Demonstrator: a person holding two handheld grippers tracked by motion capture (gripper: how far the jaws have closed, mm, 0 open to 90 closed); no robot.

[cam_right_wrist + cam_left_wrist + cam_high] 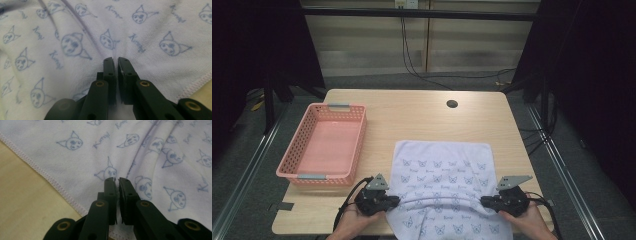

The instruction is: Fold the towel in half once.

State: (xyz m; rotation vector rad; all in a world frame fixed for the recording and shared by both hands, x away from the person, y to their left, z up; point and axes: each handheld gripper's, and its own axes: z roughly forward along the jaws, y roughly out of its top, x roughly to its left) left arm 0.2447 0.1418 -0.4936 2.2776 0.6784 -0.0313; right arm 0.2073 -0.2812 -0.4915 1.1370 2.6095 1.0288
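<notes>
A pale lilac towel printed with small cat faces lies on the wooden table, its near part hanging over the front edge. My left gripper is shut on the towel's left side near the hem. My right gripper is shut on its right side. A raised fold of cloth runs between the two grippers. In the left gripper view the jaws pinch the towel just inside the stitched hem. In the right gripper view the jaws hold a pucker of the towel.
A pink plastic basket with nothing in it stands at the left of the table, close to my left gripper. A round cable hole sits at the back of the table. Cables hang behind the table's far edge.
</notes>
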